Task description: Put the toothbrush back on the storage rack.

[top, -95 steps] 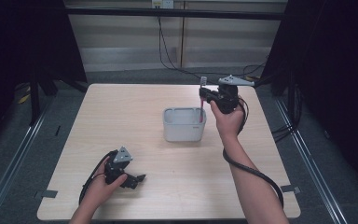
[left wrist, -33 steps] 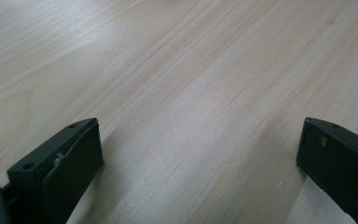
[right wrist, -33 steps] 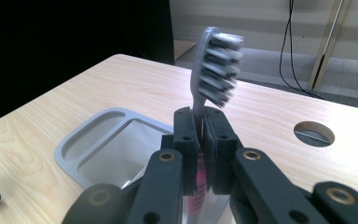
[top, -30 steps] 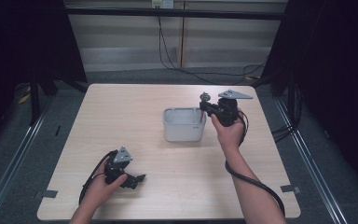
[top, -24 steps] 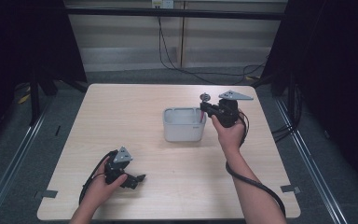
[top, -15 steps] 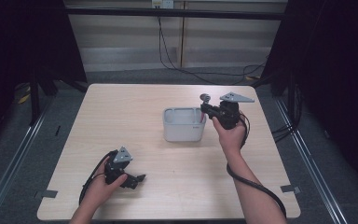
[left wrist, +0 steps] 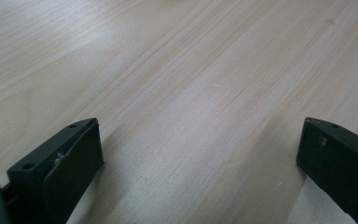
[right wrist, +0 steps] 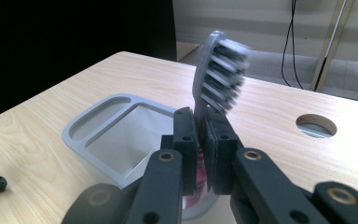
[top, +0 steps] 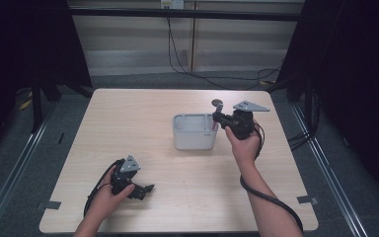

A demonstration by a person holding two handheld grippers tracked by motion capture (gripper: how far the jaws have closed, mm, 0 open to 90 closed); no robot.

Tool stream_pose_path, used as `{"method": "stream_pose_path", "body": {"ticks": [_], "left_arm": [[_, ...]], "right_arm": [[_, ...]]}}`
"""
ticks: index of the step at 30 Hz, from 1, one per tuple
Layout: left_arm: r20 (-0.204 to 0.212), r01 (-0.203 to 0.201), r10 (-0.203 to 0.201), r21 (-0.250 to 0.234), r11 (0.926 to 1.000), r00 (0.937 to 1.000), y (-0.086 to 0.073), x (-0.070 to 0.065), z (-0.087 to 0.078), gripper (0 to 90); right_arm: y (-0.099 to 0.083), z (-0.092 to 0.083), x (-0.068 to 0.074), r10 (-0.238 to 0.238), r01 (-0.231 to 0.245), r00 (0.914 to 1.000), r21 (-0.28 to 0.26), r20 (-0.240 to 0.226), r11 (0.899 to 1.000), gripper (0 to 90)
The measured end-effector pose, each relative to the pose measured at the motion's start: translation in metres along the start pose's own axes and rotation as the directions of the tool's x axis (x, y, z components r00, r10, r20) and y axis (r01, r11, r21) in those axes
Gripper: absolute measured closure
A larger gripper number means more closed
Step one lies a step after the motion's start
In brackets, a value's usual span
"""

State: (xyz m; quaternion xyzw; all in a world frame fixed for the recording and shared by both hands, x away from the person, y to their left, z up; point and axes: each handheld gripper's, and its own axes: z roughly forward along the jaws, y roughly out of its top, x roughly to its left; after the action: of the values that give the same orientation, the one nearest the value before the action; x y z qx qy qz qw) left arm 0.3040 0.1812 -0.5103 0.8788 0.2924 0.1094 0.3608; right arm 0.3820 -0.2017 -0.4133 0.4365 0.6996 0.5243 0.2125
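Since the earliest frame the right gripper [top: 218, 116] has come down and slightly toward the person, and it is now sitting at the right rim of the bin; the left gripper [top: 145, 189] is staying put. The pale wooden rectangular table [top: 143, 123] is carrying a grey plastic rectangular bin [top: 193, 131] near its centre. The right gripper's jaws are pinched nearly closed on a grey toothbrush with grey bristles [right wrist: 221, 72], its head pointing toward 12 o'clock and its lower end over the bin's 3 o'clock edge. At the table's 7 o'clock, the left gripper's jaws are standing wide apart over bare wood, holding nothing.
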Motion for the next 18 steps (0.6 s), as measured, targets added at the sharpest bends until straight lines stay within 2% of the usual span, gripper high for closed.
{"method": "stream_pose_path", "body": {"ticks": [18], "left_arm": [[0.000,-0.001,0.001,0.000,1.0000,1.0000,0.0000,0.0000,0.0000,0.0]], "right_arm": [[-0.0076,-0.0012,0.0020,-0.003,0.003,0.9999,0.006,-0.011,1.000,83.9]]}}
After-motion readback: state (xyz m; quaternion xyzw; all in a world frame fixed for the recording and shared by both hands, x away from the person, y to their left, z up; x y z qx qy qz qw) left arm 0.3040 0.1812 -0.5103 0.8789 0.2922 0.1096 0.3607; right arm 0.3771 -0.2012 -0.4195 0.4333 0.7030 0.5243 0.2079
